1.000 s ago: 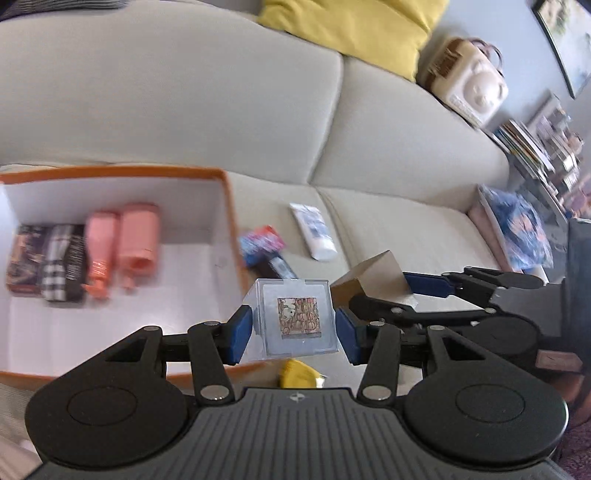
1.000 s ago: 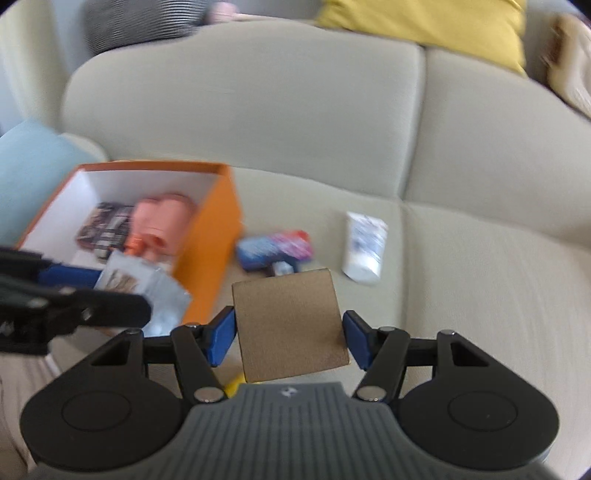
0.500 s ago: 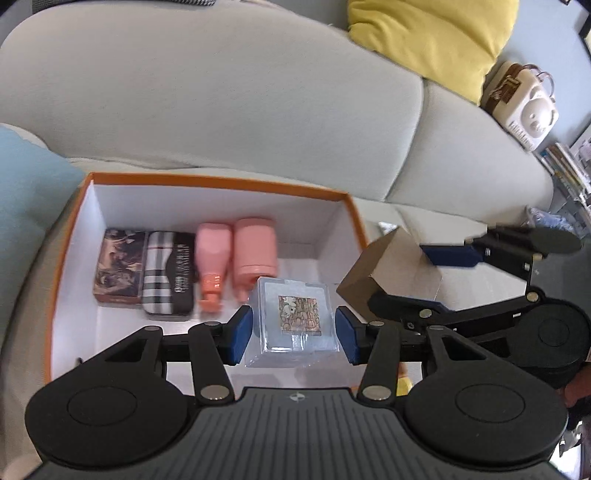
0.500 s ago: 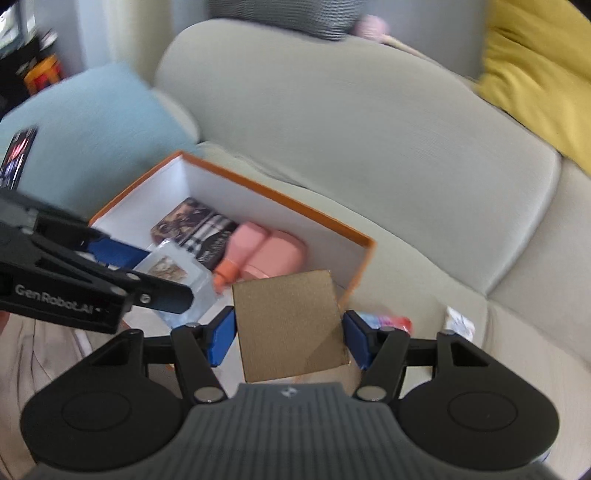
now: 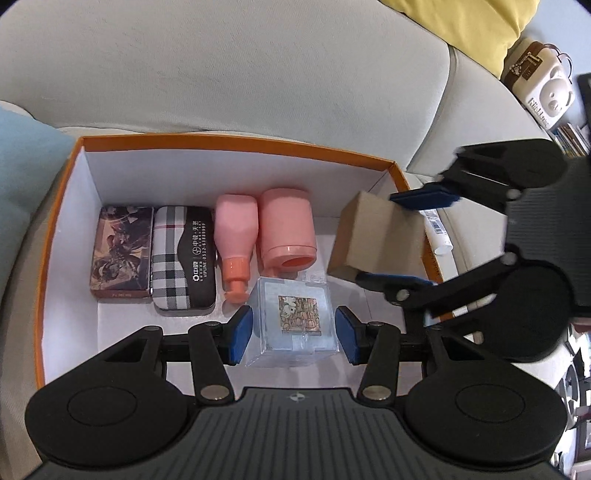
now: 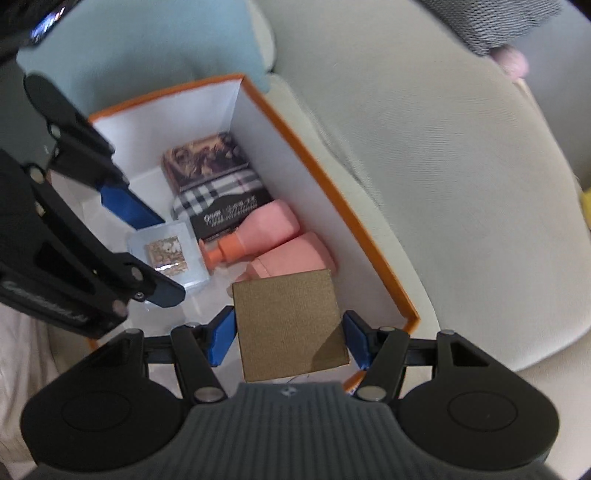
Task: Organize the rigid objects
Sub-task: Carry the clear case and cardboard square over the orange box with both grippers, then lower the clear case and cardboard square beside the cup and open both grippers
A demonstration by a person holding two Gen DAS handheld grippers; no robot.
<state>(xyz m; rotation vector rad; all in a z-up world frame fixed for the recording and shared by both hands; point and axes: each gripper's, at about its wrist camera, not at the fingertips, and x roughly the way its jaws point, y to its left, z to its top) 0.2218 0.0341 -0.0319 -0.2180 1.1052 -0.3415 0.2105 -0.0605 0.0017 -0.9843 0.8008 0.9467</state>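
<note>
My left gripper (image 5: 293, 330) is shut on a clear plastic cube (image 5: 293, 323) with a small picture inside, held low over the floor of the orange box (image 5: 236, 142). Beside it, my right gripper (image 6: 288, 338) is shut on a brown cardboard box (image 6: 290, 325), which hangs over the box's right end. The same brown cardboard box (image 5: 376, 236) and the right gripper (image 5: 410, 240) show at the right of the left wrist view. Inside the orange box (image 6: 332, 199) lie a dark patterned case (image 5: 122, 253), a plaid case (image 5: 183, 258), a pink bottle (image 5: 236, 236) and a pink cup (image 5: 288, 232).
The orange box sits on a grey sofa (image 5: 221, 74). A white tube (image 5: 437, 234) lies on the seat just outside the box's right wall. A light blue cushion (image 6: 147, 48) is at the left, a yellow cushion (image 5: 461, 22) and a white bear-faced bag (image 5: 539, 85) at the back right.
Both grippers have moved left from over the sofa seat to over the orange box, each keeping its object. The right gripper has rolled, so the box now appears turned in its view.
</note>
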